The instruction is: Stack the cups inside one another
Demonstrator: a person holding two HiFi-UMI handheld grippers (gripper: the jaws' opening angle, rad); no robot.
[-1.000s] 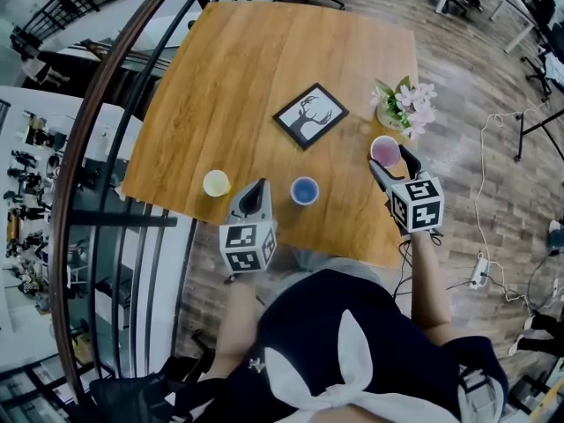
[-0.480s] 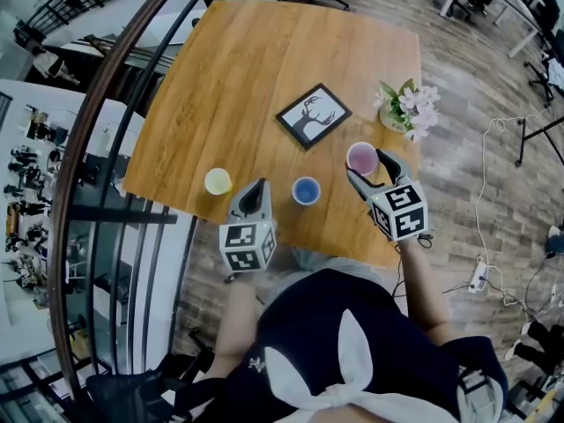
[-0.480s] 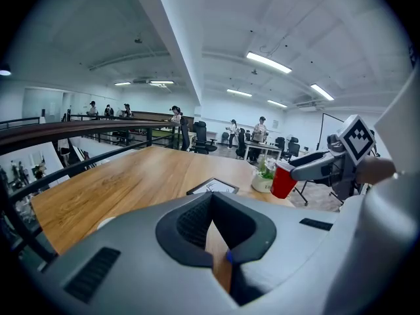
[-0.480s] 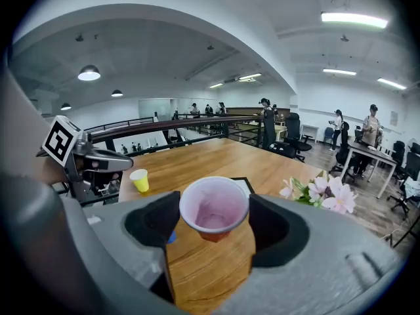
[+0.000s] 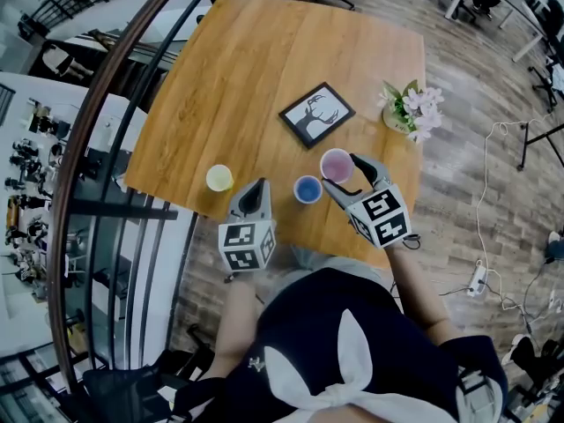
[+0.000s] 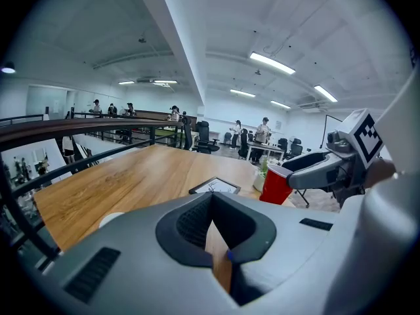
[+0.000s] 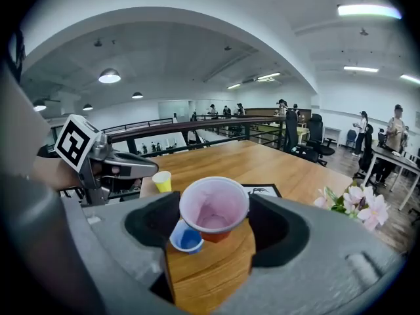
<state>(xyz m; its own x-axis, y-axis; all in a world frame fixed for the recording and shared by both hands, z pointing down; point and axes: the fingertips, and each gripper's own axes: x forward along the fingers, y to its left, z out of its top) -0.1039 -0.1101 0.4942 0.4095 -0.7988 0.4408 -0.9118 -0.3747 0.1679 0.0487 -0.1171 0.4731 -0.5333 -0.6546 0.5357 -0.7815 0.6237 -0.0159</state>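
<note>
A red cup (image 5: 336,164) with a pale pink inside hangs just right of the small blue cup (image 5: 307,189), and my right gripper (image 5: 341,171) is shut on it. In the right gripper view the red cup (image 7: 214,209) fills the gap between the jaws, with the blue cup (image 7: 186,237) below its left rim. A yellow cup (image 5: 218,178) stands near the table's left front corner. My left gripper (image 5: 256,189) rests shut and empty between the yellow and blue cups. From the left gripper view the red cup (image 6: 276,184) shows at the right.
A framed deer picture (image 5: 317,115) lies in the middle of the wooden table (image 5: 247,69). A pot of pink flowers (image 5: 408,108) stands at the right edge. A dark railing (image 5: 106,122) curves past the table's left side.
My right gripper has carried the red cup leftward and nearer, from beside the flowers to just right of the blue cup. The left gripper has stayed put.
</note>
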